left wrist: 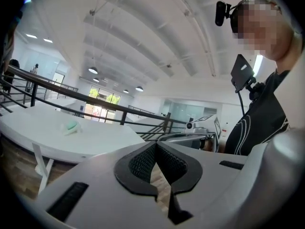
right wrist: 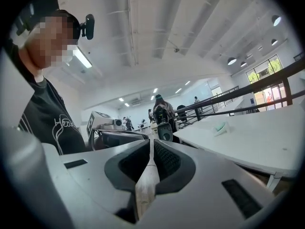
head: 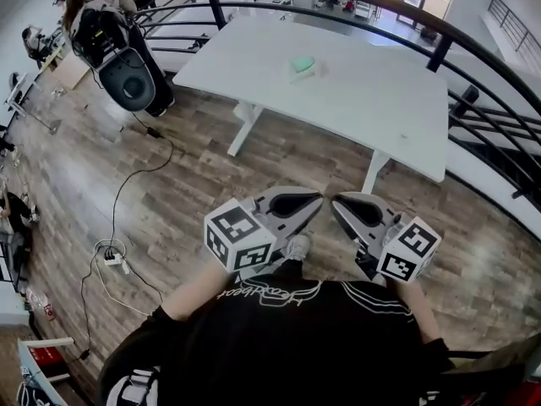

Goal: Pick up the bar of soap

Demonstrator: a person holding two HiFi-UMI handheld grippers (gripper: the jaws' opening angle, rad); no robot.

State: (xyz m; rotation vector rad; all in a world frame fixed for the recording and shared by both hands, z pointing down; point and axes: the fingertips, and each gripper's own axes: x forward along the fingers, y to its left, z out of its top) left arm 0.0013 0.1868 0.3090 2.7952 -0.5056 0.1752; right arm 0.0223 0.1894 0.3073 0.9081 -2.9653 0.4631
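I stand well back from the counter (head: 372,108), on the wooden floor (head: 194,193), so the step in hand is the approach and not yet the grasp. The soap (head: 302,63), a pale green bar, lies on the far part of the counter, apart from every edge, with the railing (head: 439,53) beyond it. Both tools are held close to my chest. My left gripper (head: 317,199) has its jaws together with nothing between them, and my right gripper (head: 336,201) is the same, tips touching and empty. To do this well, I judge that I should step right up to the near edge first, since the bar lies too far in for a stretch from here. I would pick one gripper for the job and spread its jaws before it nears the bar, not above it. The bar is low and probably slick, so I would come in shallow, with the pads down beside its two long sides and just off the counter. I would close slowly and squarely, or it may squirt out or skate away.
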